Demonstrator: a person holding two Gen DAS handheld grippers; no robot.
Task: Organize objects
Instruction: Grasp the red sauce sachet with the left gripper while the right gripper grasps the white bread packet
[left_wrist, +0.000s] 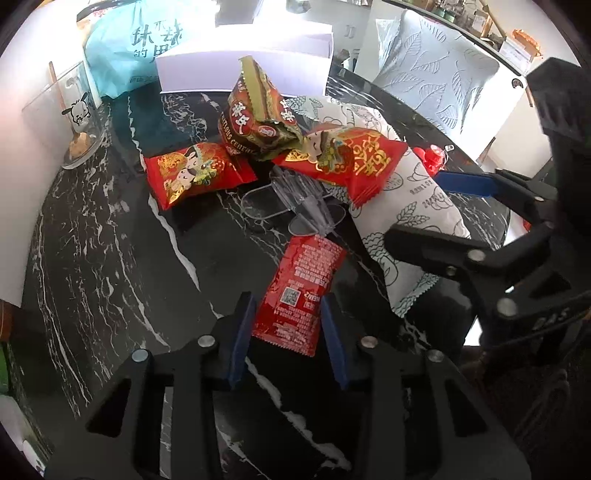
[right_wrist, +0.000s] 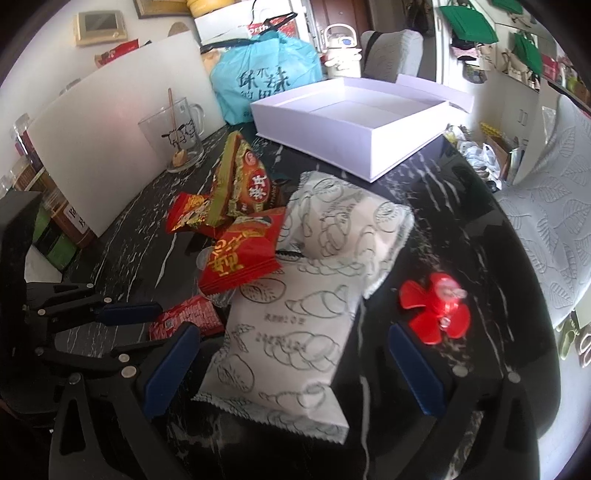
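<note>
A pile of snack packets lies on the black marble table (left_wrist: 92, 258). My left gripper (left_wrist: 288, 328) has its blue pads on either side of a small red packet (left_wrist: 299, 291), partly closed; whether they press it I cannot tell. That packet also shows in the right wrist view (right_wrist: 184, 319). My right gripper (right_wrist: 291, 369) is open around the near end of a white bread packet (right_wrist: 295, 332), not touching it. Two red festive packets (left_wrist: 195, 173) (left_wrist: 343, 158) and a green-brown cereal packet (left_wrist: 258, 110) lie beyond. An open white box (right_wrist: 354, 114) stands at the back.
A clear plastic holder (left_wrist: 291, 199) lies under the pile. A red flower-shaped clip (right_wrist: 436, 310) is right of the bread packet. A glass mug (right_wrist: 177, 129), a blue plastic bag (right_wrist: 266, 77) and a white board (right_wrist: 99, 147) stand at the back left. Chairs (right_wrist: 546, 221) flank the table's right edge.
</note>
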